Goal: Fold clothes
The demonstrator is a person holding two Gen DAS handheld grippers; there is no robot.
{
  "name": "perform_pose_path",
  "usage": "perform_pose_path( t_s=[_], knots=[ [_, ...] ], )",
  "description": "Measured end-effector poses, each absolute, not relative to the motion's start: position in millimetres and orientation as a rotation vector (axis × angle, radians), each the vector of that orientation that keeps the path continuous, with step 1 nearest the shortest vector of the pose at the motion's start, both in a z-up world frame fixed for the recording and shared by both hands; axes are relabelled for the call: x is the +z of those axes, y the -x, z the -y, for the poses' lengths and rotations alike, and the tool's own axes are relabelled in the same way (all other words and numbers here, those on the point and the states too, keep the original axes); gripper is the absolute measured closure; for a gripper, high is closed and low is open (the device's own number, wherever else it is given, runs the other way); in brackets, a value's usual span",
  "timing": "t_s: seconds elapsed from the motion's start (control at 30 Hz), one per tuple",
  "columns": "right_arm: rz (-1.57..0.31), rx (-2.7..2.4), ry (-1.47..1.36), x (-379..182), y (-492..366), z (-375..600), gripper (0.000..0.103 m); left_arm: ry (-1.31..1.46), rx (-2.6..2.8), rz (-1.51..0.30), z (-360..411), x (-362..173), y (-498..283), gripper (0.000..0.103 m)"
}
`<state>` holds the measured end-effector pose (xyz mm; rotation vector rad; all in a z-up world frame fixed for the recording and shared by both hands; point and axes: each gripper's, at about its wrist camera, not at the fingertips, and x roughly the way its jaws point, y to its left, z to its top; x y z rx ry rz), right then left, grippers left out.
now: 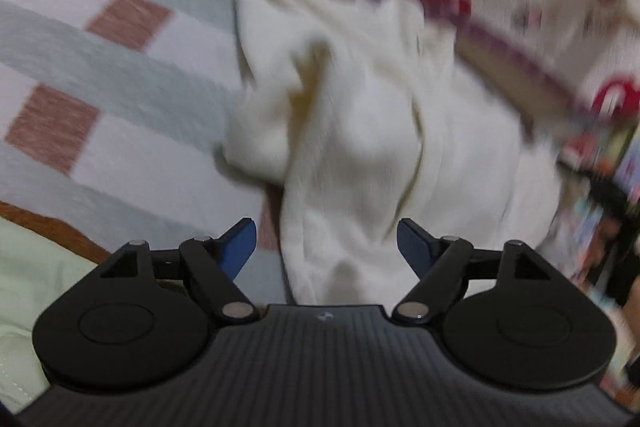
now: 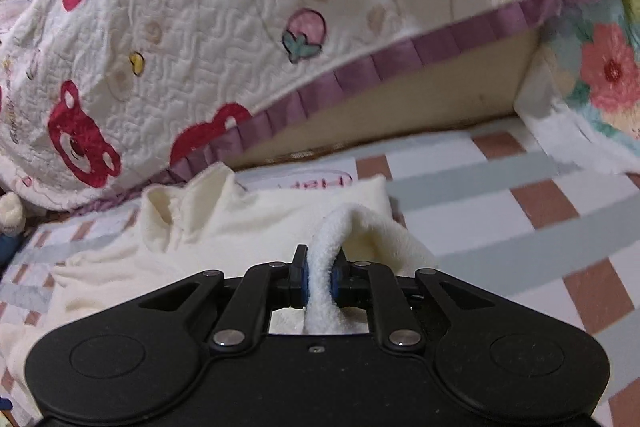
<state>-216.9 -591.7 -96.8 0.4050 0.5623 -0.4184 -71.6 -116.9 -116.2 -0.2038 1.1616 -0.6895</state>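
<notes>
Your right gripper (image 2: 319, 281) pinched an edge of the cream garment (image 2: 224, 223), rumpled on the checked bed (image 2: 520, 227) at twelve o'clock, left gripper (image 1: 326, 247) gaped empty; folding barely begun.

left wrist: close, angled down | right wrist: close, lower | shared: cream garment (image 1: 360, 131), checked bedsheet (image 2: 520, 227)

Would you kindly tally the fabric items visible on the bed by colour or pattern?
Cream garment: 1
Checked bedsheet: 1
Red-bear quilt: 1
Floral cloth: 1
Total: 4
</notes>
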Motion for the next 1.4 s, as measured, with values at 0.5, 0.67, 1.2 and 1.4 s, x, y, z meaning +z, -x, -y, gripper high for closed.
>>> perform_pose_path(
  t_s=[0.5,0.67,1.2,1.4],
  knots=[
    [-0.588,-0.339,-0.484,-112.0,279.2,581.0,0.038,-0.054,-0.703,-1.111,157.3,-128.7,113.5,0.015],
    [-0.594,-0.372,-0.565,-127.1,291.4,585.3,0.037,-0.167,-0.722,-1.036,166.1,-128.1,120.7,0.015],
    [-0.503,-0.183,-0.564,-113.6,289.6,581.0,0.092,-0.082,-0.794,-0.895,158.8,-113.0,115.9,0.091],
    [-0.486,-0.166,-0.483,-90.8,270.1,579.6,0.093,-0.092,-0.673,-0.63,161.0,-65.5,108.4,0.095]
  ],
)
